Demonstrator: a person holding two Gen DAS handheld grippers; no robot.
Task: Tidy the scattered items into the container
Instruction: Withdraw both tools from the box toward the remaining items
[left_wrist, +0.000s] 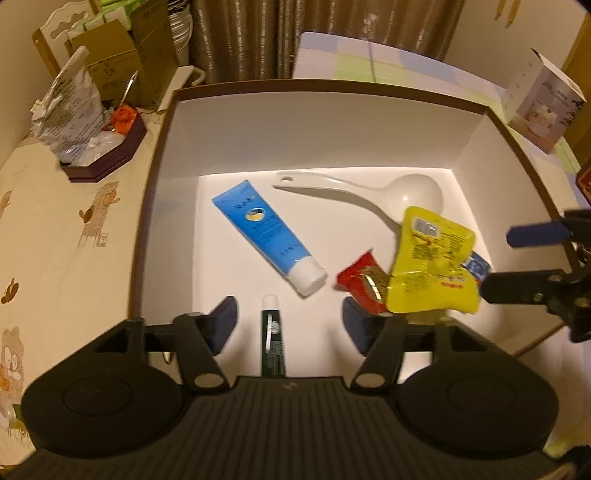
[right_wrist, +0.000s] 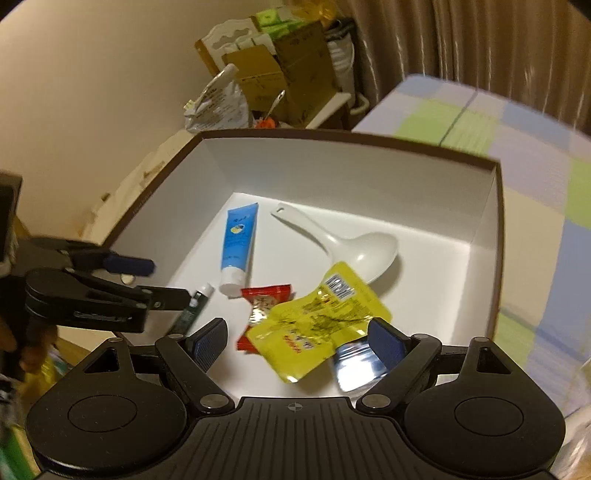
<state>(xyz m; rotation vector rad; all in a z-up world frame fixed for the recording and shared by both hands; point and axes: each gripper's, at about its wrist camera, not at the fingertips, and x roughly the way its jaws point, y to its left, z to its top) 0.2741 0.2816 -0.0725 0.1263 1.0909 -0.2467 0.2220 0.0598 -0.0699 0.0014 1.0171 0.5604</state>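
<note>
A white box with a brown rim (left_wrist: 332, 86) (right_wrist: 347, 142) holds a blue tube (left_wrist: 267, 236) (right_wrist: 238, 243), a white rice spoon (left_wrist: 369, 192) (right_wrist: 343, 243), a red packet (left_wrist: 360, 282) (right_wrist: 264, 302), a yellow packet (left_wrist: 430, 264) (right_wrist: 314, 325), a blue-silver packet (left_wrist: 478, 267) (right_wrist: 354, 365) and a dark green tube (left_wrist: 272, 339) (right_wrist: 194, 308). My left gripper (left_wrist: 290, 325) is open over the green tube, empty. My right gripper (right_wrist: 299, 341) is open over the yellow packet, empty. It also shows in the left wrist view (left_wrist: 517, 258).
The box sits on a bed with a cartoon sheet (left_wrist: 55, 236). A dark tray with a plastic bag (left_wrist: 99, 147) and cardboard boxes (left_wrist: 110, 66) stand at the far left. A checked quilt (right_wrist: 517, 140) lies behind, and a white carton (left_wrist: 543, 99) at the right.
</note>
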